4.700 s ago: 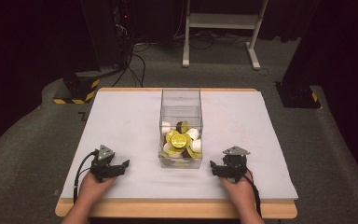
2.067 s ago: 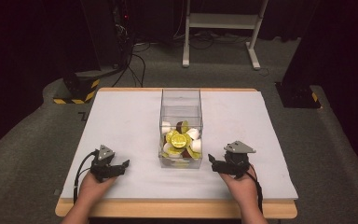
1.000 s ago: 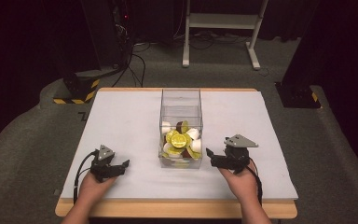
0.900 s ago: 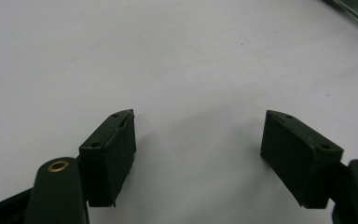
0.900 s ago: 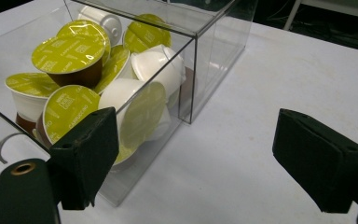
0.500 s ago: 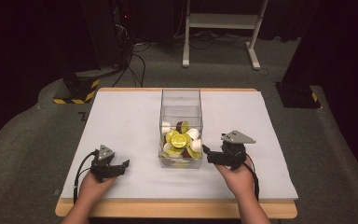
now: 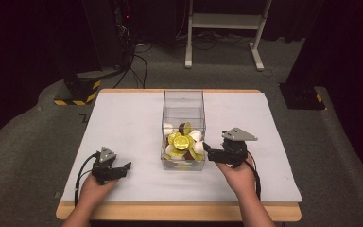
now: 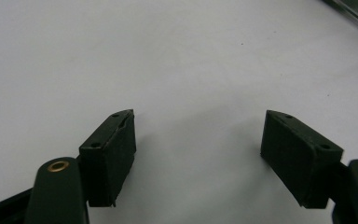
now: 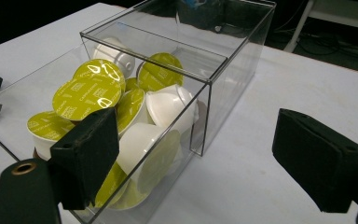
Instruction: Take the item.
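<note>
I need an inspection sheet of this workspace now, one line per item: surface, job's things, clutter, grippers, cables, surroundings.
Surface: white table, wooden front edge, bare around the box.
Job's things: clear box at table centre; its near compartment holds coffee capsules, green-lidded and white; far compartment looks empty.
Clutter: nothing seen.
Grippers: left gripper open, low over bare table; right gripper open, at the box's right side.
Cables: gripper cable at left hand; floor cables behind.
Surroundings: dark room, white stand, grey carpet.
</note>
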`<state>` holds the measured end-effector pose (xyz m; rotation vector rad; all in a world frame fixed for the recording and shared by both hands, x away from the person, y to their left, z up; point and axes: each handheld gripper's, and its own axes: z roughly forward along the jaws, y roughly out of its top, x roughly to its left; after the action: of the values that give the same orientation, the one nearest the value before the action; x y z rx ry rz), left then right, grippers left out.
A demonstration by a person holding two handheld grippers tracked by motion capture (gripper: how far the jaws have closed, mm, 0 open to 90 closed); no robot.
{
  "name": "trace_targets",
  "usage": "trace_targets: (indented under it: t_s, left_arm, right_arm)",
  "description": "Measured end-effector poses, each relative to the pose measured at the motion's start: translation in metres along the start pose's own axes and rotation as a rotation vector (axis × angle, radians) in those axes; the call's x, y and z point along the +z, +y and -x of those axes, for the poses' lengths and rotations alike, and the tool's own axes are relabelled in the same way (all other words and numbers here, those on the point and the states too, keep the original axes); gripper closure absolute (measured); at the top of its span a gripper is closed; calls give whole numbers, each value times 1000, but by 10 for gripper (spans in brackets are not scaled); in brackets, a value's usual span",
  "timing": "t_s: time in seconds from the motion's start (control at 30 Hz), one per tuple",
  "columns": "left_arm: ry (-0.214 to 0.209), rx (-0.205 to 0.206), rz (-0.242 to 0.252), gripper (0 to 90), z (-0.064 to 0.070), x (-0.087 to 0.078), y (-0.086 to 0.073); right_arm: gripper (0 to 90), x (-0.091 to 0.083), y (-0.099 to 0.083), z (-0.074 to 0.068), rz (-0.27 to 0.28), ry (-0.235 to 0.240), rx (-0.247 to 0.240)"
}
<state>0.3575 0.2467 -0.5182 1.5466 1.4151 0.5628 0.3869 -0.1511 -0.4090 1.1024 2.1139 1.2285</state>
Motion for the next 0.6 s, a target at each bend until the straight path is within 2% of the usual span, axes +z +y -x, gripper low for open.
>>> trace_targets:
  t_s: [0.6]
  left_arm:
    - [1, 0, 2, 267, 0, 0, 0]
  right_arm:
    - [159, 10, 8, -13, -9, 19, -21]
